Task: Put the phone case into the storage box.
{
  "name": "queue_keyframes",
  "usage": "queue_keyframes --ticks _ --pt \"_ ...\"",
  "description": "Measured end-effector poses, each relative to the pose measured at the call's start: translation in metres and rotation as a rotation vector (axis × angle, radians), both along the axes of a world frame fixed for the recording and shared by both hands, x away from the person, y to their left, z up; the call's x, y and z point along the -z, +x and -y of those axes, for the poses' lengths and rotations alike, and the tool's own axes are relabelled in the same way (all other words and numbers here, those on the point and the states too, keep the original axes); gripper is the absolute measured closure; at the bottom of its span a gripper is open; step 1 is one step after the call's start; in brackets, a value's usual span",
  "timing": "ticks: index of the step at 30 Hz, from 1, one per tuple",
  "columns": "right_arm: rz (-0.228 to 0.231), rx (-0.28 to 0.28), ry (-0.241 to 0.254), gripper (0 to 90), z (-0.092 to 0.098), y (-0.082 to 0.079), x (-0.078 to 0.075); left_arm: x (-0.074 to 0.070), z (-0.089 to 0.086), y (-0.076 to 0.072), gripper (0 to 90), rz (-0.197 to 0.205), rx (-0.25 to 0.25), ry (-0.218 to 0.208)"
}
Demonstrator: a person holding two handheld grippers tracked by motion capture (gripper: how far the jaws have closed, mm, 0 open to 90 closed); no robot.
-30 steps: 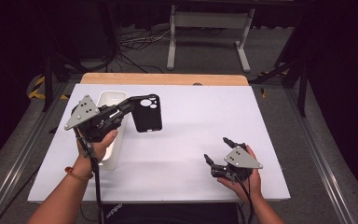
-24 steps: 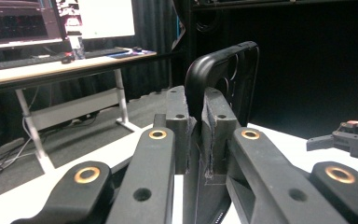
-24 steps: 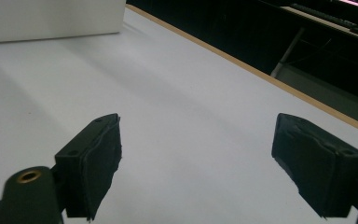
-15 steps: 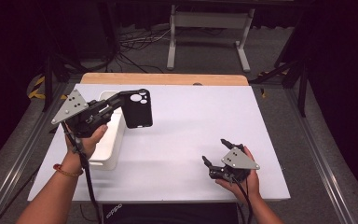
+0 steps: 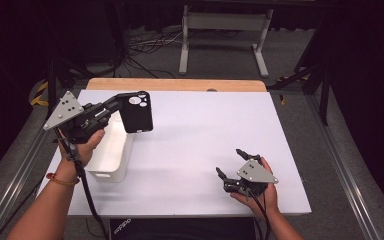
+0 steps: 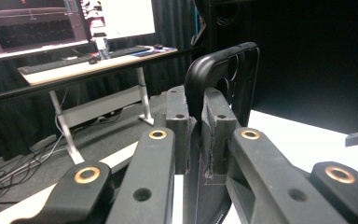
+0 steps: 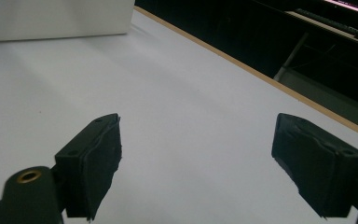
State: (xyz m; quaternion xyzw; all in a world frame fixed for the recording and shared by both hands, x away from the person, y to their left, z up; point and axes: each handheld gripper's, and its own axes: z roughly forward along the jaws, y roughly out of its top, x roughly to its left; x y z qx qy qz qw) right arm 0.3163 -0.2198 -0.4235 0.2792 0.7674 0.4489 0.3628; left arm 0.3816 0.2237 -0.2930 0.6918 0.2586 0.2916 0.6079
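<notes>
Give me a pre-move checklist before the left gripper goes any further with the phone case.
1. Left gripper shut on phone case: ok.
2. Case lifted off the table: ok.
3. Grip depth: pads pinch one edge of the case, rest cantilevers out: not ok.
4. White bin beside the case, contents: cannot tell.
5. Right gripper open, at the table's near right, apart from the case: ok.

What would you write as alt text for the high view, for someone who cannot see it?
A person's left gripper holds a black phone case in the air above a white bin at the left of a white table. The right gripper rests near the table's front right, jaws open and holding nothing.
</notes>
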Motion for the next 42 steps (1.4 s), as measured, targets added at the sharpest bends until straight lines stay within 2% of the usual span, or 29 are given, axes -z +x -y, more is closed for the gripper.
queue_keyframes --ticks 1,16,25,27,29,32,37,41,42 --pt "-0.002 -0.001 0.0 16.8 0.0 0.0 0.0 0.0 -0.003 0.001 83.4 0.001 -0.004 0.011" --pt "-0.004 0.002 0.006 16.8 0.0 0.002 0.001 0.01 -0.03 0.021 83.4 0.003 -0.04 -0.001" --pt "-0.002 0.006 0.008 16.9 0.0 0.002 0.001 0.014 -0.04 0.029 83.4 -0.003 -0.057 0.007" --pt "0.003 0.008 0.013 17.3 0.0 0.002 0.001 0.013 -0.043 0.033 83.4 -0.004 -0.06 0.019" --pt "0.01 0.006 0.018 17.4 0.0 0.002 0.001 0.015 -0.044 0.036 83.4 -0.009 -0.066 0.004" --pt "0.004 0.01 0.019 17.4 0.0 0.003 0.002 0.017 -0.047 0.043 83.4 -0.014 -0.074 0.031" --pt "-0.007 0.015 0.021 17.8 -0.001 0.004 0.003 0.019 -0.052 0.054 83.4 -0.018 -0.068 0.024" --pt "-0.013 0.019 0.019 17.9 -0.002 0.006 0.005 0.022 -0.056 0.067 83.4 -0.025 -0.083 0.042" --pt "-0.016 0.02 0.019 18.0 -0.003 0.006 0.005 0.023 -0.057 0.07 83.4 -0.025 -0.088 0.035"
